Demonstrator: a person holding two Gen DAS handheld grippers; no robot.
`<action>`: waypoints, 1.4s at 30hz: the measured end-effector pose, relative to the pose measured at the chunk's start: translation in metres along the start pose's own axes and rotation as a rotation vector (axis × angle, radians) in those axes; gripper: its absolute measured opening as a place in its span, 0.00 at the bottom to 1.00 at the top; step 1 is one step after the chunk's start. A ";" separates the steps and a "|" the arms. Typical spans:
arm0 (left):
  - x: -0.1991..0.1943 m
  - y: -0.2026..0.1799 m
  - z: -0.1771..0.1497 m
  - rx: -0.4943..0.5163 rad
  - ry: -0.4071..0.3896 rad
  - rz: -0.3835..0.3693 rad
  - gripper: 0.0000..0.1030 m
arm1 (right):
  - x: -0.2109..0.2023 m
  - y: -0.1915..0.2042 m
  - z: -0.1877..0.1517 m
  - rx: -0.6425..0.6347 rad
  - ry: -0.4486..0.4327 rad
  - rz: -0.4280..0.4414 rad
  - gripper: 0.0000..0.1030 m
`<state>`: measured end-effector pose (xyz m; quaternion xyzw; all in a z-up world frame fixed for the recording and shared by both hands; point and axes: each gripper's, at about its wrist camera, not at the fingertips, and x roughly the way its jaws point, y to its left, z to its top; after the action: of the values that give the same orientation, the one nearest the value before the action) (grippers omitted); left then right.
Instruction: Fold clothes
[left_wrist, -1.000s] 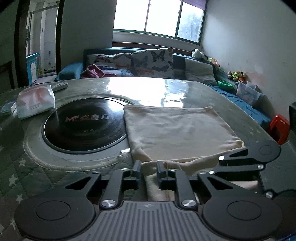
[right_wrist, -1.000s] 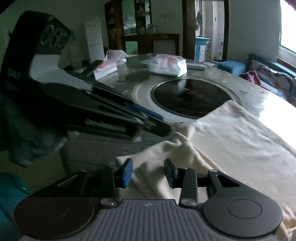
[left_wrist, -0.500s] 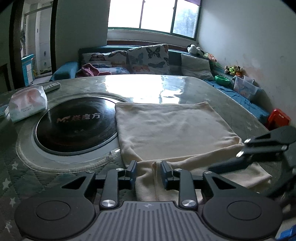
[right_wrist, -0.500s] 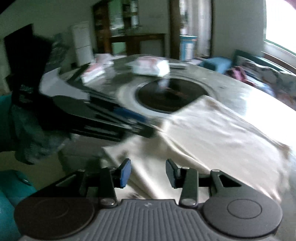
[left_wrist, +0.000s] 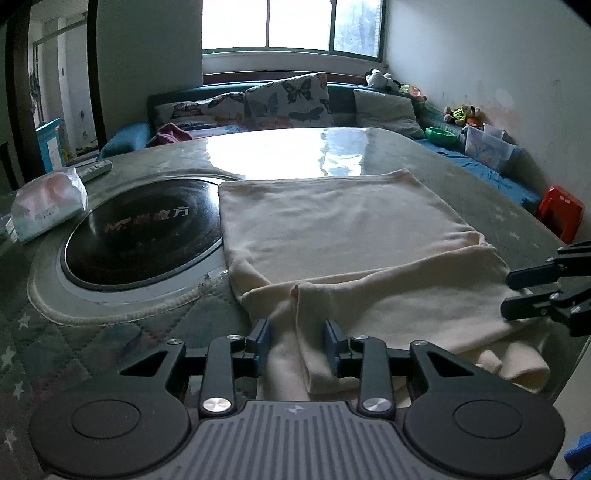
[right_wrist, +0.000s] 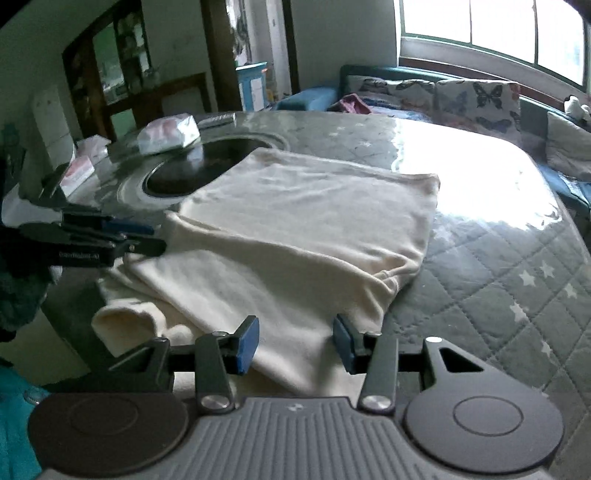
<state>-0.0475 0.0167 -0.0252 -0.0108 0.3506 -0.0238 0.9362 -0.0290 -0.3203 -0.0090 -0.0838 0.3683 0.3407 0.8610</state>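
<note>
Now | cream garment (left_wrist: 332, 229) flat beside the induction hob (left_wrist: 144, 229), near hem doubled | left gripper (left_wrist: 297, 345) spread astride a fold | right gripper (right_wrist: 295, 343) spread over the hem, likely poised to pinch.

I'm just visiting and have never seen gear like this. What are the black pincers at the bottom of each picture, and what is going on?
They are hand-held grabbing tools, one in each of a person's hands, with a camera on each looking along its jaws. One picture comes from the left gripper, the other from the right gripper. Both have their jaws open, holding nothing. Between them a cream garment, partly folded, lies on a quilted table. Beside it are a round black plate set into the table and a tissue pack.
</note>
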 end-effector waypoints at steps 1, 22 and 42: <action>-0.001 0.000 -0.001 -0.003 0.000 0.004 0.34 | -0.002 0.001 0.001 -0.001 -0.008 -0.001 0.44; 0.000 0.011 -0.009 -0.074 -0.006 -0.055 0.27 | 0.003 0.009 -0.015 -0.049 0.002 -0.106 0.44; 0.018 0.003 0.007 -0.039 0.007 -0.042 0.31 | 0.022 -0.013 0.005 -0.064 -0.002 -0.160 0.46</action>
<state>-0.0289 0.0190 -0.0318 -0.0365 0.3538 -0.0366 0.9339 -0.0065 -0.3162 -0.0220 -0.1401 0.3482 0.2826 0.8827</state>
